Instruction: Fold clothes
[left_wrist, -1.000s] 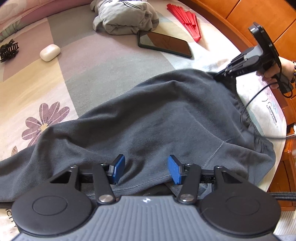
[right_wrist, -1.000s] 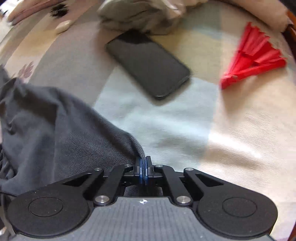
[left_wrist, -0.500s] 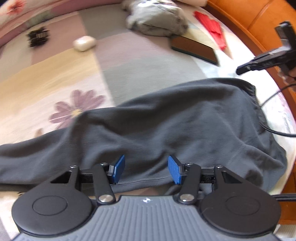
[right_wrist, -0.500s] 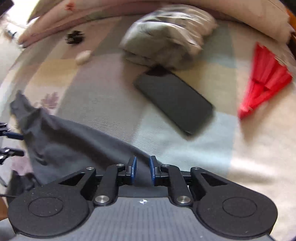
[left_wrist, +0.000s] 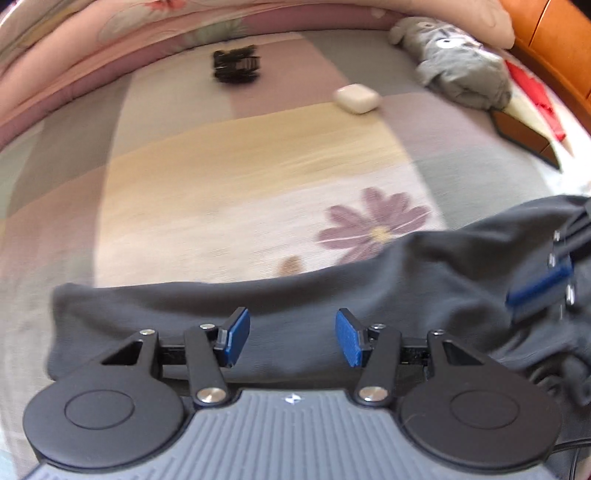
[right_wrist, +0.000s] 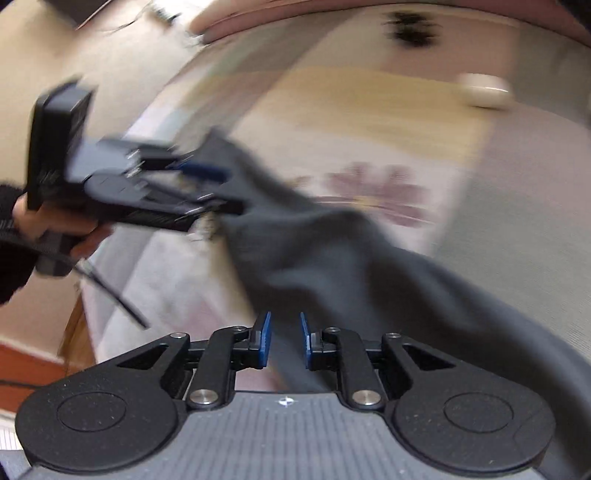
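Note:
A dark grey garment lies stretched across the patterned bed sheet. My left gripper hovers over its left end, open, with bare fabric showing below its wide-apart pads. In the right wrist view the left gripper is blurred, in a person's hand at the garment's far tip. My right gripper sits above the garment near the bed's edge, its jaws opening with a narrow gap and nothing pinched between them. One of its blue pads shows at the right of the left wrist view.
Farther back on the bed lie a black hair claw, a white earbud case, a grey bundle with a printed face, a phone and a red fan. The orange wooden frame borders the right. The bed's edge drops to the floor.
The right gripper let go of the garment's edge, its pads parted, and it swung left toward the left gripper. The left gripper slid left along the garment, staying open.

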